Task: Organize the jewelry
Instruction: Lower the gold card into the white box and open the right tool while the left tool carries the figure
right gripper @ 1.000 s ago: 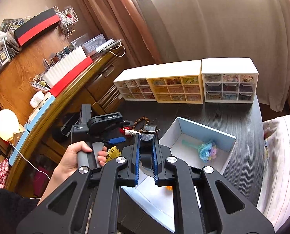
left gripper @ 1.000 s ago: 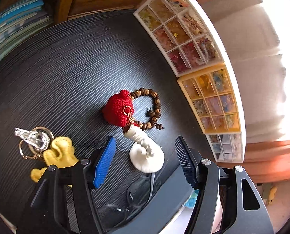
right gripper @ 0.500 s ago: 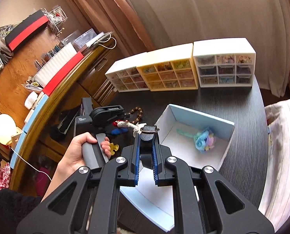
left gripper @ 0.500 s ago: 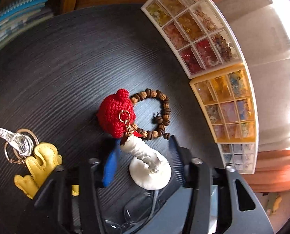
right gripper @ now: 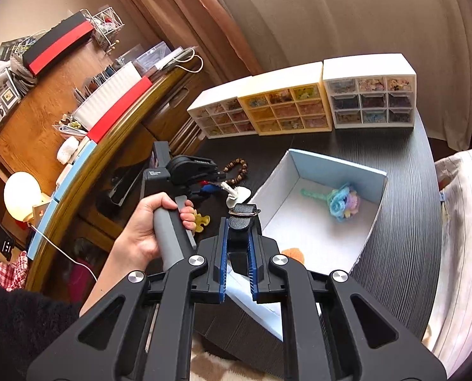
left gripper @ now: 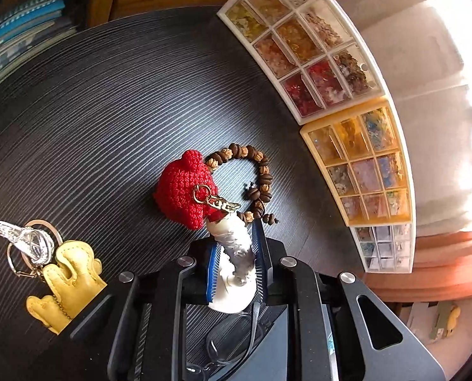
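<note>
White mushroom charm (left gripper: pixel 236 254) lies on the dark desk (left gripper: pixel 109 111), its stem clipped by a gold clasp to the red crochet charm (left gripper: pixel 185 187); the brown bead bracelet (left gripper: pixel 252 171) curls just behind them. Your left gripper (left gripper: pixel 236 266) now straddles the mushroom's stem with its jaws closing; the blue pads (left gripper: pixel 213 270) sit right at the stem, though you cannot tell whether they press it yet. A second ago those jaws stood wide apart, short of the charm; half a second ago they were partly in.

Yellow leather charm (left gripper: pixel 67 282) with its key rings lies well off to the left, unmoved.

Your right gripper (right gripper: pixel 239 247) stays clamped on a black strap piece with a metal ring (right gripper: pixel 242 219), same narrow gap as before. It has dropped a little, so the open white box (right gripper: pixel 340 171) with the blue yarn flower (right gripper: pixel 344 201) looks nearer. Your left hand (right gripper: pixel 153 222) grips its handle beside it.

Three small drawer cabinets (right gripper: pixel 286 108) line the desk's far edge, unchanged.
</note>
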Demonstrator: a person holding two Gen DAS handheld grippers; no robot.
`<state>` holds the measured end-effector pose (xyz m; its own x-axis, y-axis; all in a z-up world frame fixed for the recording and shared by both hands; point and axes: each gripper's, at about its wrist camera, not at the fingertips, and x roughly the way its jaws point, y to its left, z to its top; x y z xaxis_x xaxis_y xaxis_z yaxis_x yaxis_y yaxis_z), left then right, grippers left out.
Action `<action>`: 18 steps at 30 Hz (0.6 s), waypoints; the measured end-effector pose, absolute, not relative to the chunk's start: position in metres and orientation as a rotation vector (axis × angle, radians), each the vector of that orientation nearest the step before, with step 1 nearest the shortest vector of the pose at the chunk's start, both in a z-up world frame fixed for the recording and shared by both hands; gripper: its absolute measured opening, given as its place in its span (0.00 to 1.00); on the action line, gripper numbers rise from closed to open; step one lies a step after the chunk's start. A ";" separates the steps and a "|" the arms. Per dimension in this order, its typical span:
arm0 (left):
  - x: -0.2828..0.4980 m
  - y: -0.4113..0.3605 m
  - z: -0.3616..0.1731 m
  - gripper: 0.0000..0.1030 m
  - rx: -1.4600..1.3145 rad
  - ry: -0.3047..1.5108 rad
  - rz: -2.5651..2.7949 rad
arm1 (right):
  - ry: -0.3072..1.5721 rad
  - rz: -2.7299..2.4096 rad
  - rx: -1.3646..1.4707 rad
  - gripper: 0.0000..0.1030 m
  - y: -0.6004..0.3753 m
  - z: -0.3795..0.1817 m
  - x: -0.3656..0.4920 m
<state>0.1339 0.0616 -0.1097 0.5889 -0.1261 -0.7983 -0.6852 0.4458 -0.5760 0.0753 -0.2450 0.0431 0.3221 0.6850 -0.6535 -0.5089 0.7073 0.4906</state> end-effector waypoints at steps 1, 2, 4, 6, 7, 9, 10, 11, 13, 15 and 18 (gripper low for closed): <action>0.133 0.061 -0.108 0.19 -1.067 0.904 0.409 | 0.968 0.791 0.211 0.11 -0.244 0.041 0.075; 0.132 0.061 -0.107 0.19 -1.058 0.904 0.406 | 0.972 0.790 0.211 0.11 -0.244 0.040 0.076; 0.129 0.062 -0.102 0.19 -1.048 0.898 0.397 | 0.980 0.790 0.213 0.11 -0.243 0.036 0.077; 0.127 0.062 -0.097 0.19 -1.031 0.889 0.390 | 0.983 0.788 0.215 0.11 -0.242 0.035 0.078; 0.126 0.062 -0.093 0.16 -1.016 0.881 0.384 | 0.984 0.788 0.213 0.11 -0.241 0.035 0.078; 0.124 0.061 -0.085 0.16 -0.977 0.865 0.383 | 0.985 0.789 0.212 0.11 -0.240 0.036 0.079; 0.123 0.061 -0.082 0.16 -0.962 0.859 0.384 | 0.986 0.789 0.212 0.11 -0.240 0.036 0.078; 0.122 0.060 -0.079 0.16 -0.943 0.853 0.385 | 0.987 0.788 0.211 0.11 -0.239 0.036 0.078; 0.120 0.059 -0.074 0.16 -0.914 0.843 0.390 | 0.995 0.785 0.207 0.11 -0.239 0.035 0.078; 0.120 0.060 -0.073 0.15 -0.910 0.843 0.388 | 1.006 0.782 0.199 0.11 -0.239 0.034 0.078; 0.118 0.059 -0.071 0.15 -0.899 0.844 0.384 | 1.023 0.775 0.178 0.11 -0.239 0.033 0.075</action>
